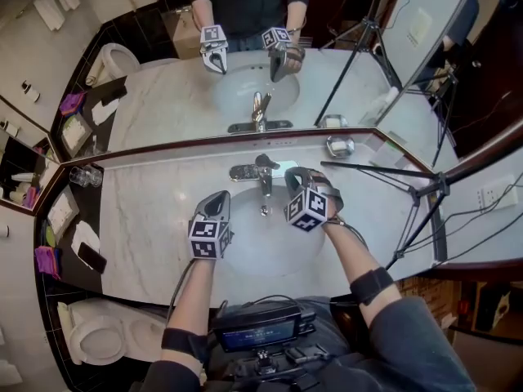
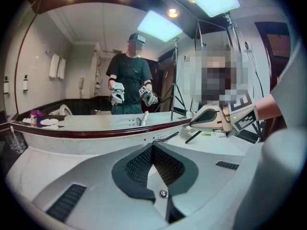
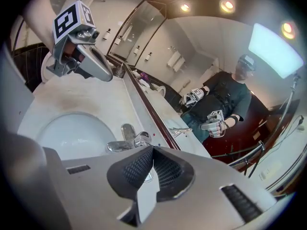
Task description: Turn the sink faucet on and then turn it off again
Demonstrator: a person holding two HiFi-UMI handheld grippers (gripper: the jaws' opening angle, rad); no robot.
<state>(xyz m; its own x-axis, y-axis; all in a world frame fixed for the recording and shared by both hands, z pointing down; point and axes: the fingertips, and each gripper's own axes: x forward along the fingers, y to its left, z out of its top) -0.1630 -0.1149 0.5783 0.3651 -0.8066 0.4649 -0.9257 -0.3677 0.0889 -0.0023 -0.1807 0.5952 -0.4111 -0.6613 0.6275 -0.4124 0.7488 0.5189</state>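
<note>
A chrome single-lever faucet (image 1: 263, 175) stands at the back of the white oval basin (image 1: 260, 247), under the mirror. My right gripper (image 1: 292, 175) is shut with nothing between its pads, just right of the faucet and apart from it. In the right gripper view the faucet (image 3: 125, 140) lies just beyond the shut tips (image 3: 153, 148). My left gripper (image 1: 220, 198) hangs over the basin's left rim, shut and empty. In the left gripper view its tips (image 2: 153, 145) point at the mirror, and the right gripper (image 2: 211, 118) shows at the right. No water stream shows.
A marble counter (image 1: 147, 219) surrounds the basin. A glass (image 1: 340, 146) stands at the back right and more glasses (image 1: 86, 175) at the back left. A black tripod (image 1: 425, 190) leans over the right end. A toilet (image 1: 90, 333) sits at the lower left.
</note>
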